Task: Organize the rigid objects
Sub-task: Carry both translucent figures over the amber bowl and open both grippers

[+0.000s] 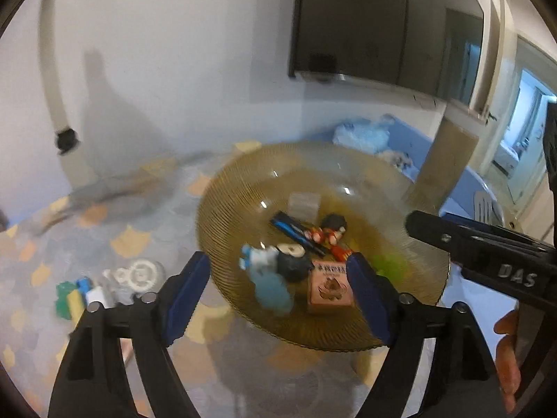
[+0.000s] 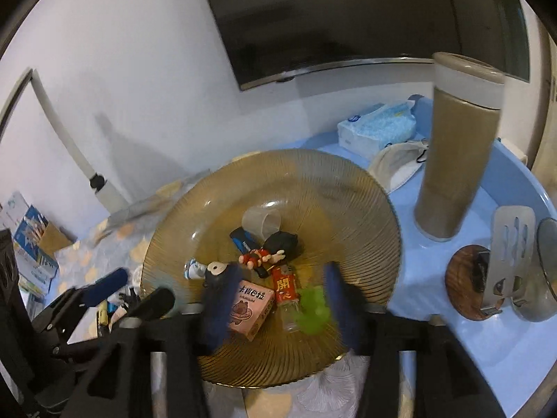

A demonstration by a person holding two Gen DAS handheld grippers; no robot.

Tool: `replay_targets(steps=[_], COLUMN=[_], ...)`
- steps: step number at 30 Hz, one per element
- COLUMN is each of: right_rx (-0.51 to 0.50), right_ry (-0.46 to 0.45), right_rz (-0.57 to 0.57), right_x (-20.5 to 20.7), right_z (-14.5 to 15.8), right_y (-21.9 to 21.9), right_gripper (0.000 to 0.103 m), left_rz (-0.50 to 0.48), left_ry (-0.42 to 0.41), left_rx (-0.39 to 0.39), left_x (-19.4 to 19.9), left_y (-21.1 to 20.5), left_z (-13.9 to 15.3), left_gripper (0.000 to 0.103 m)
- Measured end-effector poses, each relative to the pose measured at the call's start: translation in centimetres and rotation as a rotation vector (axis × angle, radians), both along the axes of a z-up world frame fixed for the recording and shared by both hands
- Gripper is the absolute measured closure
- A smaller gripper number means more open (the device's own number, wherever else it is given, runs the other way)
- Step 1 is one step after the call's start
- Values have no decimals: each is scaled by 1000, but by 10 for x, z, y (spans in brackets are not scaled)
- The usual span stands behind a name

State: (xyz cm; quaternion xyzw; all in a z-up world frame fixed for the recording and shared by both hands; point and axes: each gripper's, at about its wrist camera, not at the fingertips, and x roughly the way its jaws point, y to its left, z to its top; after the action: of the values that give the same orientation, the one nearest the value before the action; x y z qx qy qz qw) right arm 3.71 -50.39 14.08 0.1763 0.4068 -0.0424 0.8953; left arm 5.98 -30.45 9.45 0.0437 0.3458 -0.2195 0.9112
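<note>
Over the amber glass plate, both grippers spread wide and empty, left gripper, right gripper, pink box between blue pads.

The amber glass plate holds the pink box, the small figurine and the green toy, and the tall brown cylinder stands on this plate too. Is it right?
Not quite. The right wrist view shows the tall brown cylinder standing on the blue tray, beside the amber glass plate. The pink box, small figurine and green toy do lie on it.

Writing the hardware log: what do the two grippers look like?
Both match: black plastic frames, silver pivot screws, two fingers with dark blue pads. The left gripper shows them sharpest; the right gripper is motion-blurred. Its body carries white "DAS" lettering in the left wrist view. No cables visible.
</note>
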Motion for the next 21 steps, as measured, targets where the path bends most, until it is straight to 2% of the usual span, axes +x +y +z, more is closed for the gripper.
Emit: replay_targets(steps=[4, 11, 15, 19, 21], right_rx=[25, 34, 21, 9, 6], right_ry=[-54, -95, -120, -112, -97], right_rz=[1, 84, 163, 238, 283], right_x=[-14, -36, -49, -58, -60], right_z=[11, 38, 48, 45, 36], right_y=[-4, 30, 64, 105, 126], right_gripper=[41, 40, 40, 40, 40], left_rz=[28, 86, 175, 262, 293], left_ry=[-76, -131, -96, -55, -32], left_rx=[44, 21, -13, -36, -33], left_x=[-17, -55, -67, -80, -86], left_y=[11, 55, 105, 155, 182], left_z=[18, 42, 39, 27, 13], left_gripper=[24, 24, 24, 23, 16])
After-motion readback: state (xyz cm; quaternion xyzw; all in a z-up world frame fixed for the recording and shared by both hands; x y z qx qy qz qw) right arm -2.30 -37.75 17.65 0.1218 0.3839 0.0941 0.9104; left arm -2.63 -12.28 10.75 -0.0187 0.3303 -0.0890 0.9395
